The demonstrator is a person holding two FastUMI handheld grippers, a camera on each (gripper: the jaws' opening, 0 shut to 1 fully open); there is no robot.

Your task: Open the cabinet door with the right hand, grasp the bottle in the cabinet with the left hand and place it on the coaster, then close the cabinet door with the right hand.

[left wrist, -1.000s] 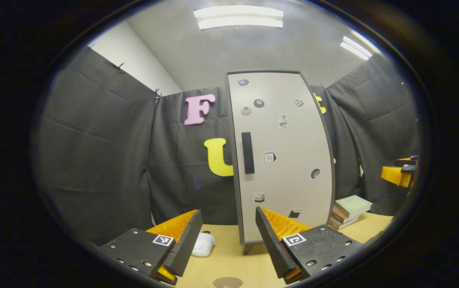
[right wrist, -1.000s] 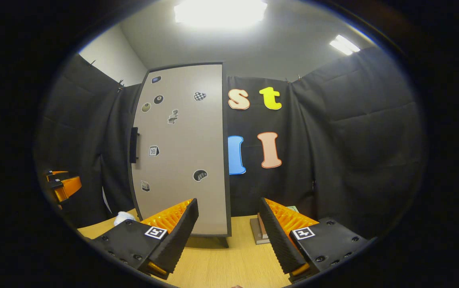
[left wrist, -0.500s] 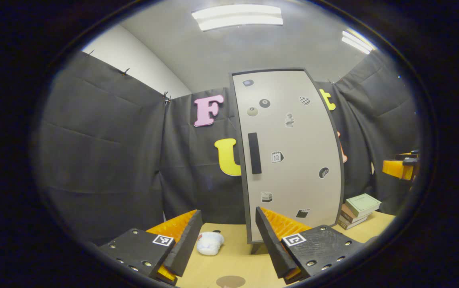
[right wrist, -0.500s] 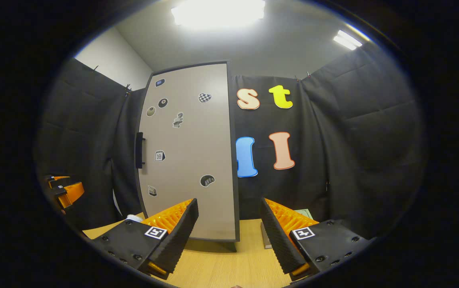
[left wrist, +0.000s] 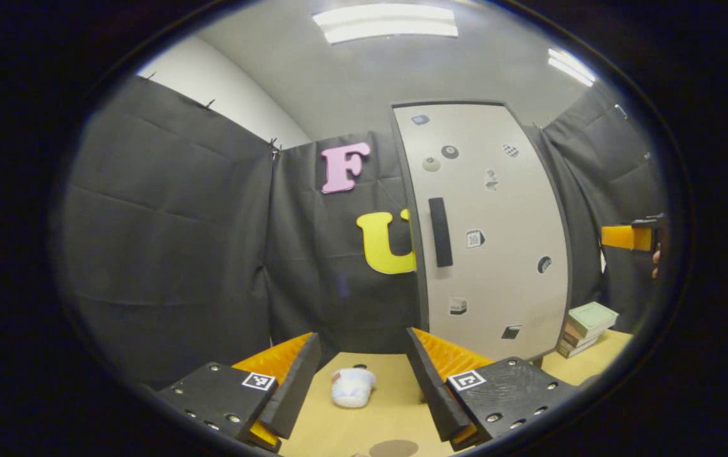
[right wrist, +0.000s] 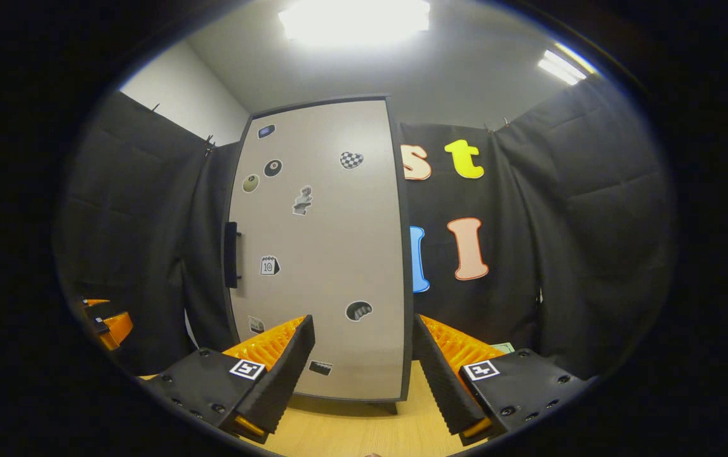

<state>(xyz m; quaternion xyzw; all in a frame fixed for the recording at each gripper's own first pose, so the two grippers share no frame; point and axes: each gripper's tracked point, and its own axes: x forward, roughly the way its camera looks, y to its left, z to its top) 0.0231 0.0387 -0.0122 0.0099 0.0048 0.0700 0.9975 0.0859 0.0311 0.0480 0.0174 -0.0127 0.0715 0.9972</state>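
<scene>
one cabinet door [left wrist: 490, 235] is what i have ahead of me, shut flush, pale grey with a dark frame and small stickers scattered over it; its black handle [left wrist: 440, 231] runs upright along the door's left edge in the left gripper view, and i see that handle [right wrist: 231, 254] side-on at the left edge in the right gripper view too. i cannot see the bottle, since the closed door covers the inside. the cabinet [right wrist: 325, 254] stands on short legs on a light wooden table [left wrist: 370, 419]. at the table's near edge, in the left gripper view, a round brown coaster [left wrist: 394, 449] lies flat, partly cut off, and a small white crumpled object [left wrist: 352, 386] lies farther back, between my left fingers as framed. just to the right of the cabinet sits a stack of books [left wrist: 586, 320]. black cloth hangs around the booth, with a white wall above it on the left and bright ceiling lights overhead. my left gripper [left wrist: 360, 387] hangs above the table, fingers spread wide with nothing between them. my right gripper [right wrist: 364, 374] points at the door's lower part, fingers likewise wide apart and holding nothing; from the left gripper view i catch it [left wrist: 630, 237] far off to the right, level, well apart from the handle.
</scene>
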